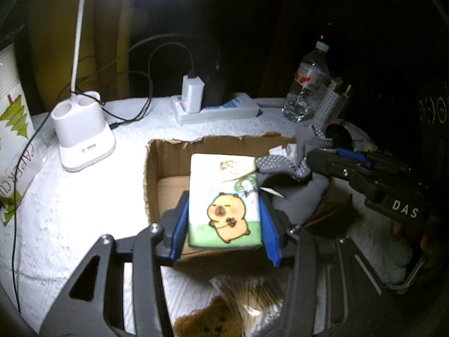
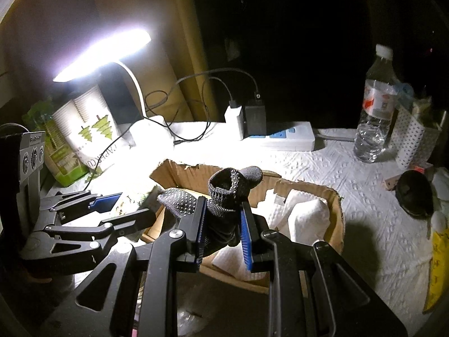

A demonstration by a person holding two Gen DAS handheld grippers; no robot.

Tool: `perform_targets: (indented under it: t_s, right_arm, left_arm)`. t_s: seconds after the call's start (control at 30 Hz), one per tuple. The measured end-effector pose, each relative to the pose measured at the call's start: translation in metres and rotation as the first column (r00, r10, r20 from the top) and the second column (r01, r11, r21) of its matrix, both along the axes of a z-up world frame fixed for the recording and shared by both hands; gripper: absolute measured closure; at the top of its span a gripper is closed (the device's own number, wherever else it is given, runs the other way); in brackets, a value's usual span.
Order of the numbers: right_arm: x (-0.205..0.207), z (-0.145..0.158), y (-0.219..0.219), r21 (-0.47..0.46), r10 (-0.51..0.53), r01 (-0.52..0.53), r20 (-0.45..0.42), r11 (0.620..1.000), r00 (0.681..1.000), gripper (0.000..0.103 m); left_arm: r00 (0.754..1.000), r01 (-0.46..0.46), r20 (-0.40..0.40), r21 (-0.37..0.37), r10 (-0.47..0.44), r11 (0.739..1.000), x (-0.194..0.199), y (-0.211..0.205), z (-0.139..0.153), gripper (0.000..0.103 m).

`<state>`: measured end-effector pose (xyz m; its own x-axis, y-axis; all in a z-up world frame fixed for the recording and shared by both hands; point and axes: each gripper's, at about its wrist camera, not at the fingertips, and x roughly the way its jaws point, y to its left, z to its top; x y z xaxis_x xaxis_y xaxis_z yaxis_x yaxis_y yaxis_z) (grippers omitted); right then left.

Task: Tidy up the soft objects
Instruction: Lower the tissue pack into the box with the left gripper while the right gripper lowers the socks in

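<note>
My left gripper (image 1: pixel 223 210) is shut on a tissue pack (image 1: pixel 224 199) printed with a capybara and holds it over the open cardboard box (image 1: pixel 153 168). My right gripper (image 2: pixel 223 210) is shut on a dark grey dotted glove (image 2: pixel 224 193) and holds it over the same box (image 2: pixel 335 213). The glove also shows in the left wrist view (image 1: pixel 280 168), with the right gripper (image 1: pixel 364 174) beside it. White paper towels (image 2: pixel 303 219) lie inside the box. The left gripper shows at the left of the right wrist view (image 2: pixel 106 205).
A lit white desk lamp (image 1: pixel 84 129) stands at the back left, with a power strip (image 1: pixel 216 109) and chargers behind the box. A water bottle (image 2: pixel 377 106) stands at the back right. A paper cup bag (image 2: pixel 87 134) is at left. A brown sponge (image 1: pixel 207 323) lies near me.
</note>
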<state>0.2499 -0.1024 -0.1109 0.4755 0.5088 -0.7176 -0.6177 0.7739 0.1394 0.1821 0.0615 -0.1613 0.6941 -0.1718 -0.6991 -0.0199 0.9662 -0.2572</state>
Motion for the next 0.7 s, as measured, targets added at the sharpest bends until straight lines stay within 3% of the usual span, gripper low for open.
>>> perform_targets:
  t_s: [0.43,0.7]
  right_arm:
    - [0.025,-0.039,0.014,-0.027,0.001,-0.004,-0.091,1.0,0.996,0.08]
    - [0.036,-0.068,0.014,-0.097,-0.04,0.028,-0.122,0.995,0.992,0.08]
  left_arm:
    - [0.997,-0.001,-0.081,-0.016,0.0,1.0,0.026,-0.002,-0.032,0.056]
    - [0.995,0.004,-0.102,0.031,-0.001,1.0,0.038,-0.008,-0.035,0.055]
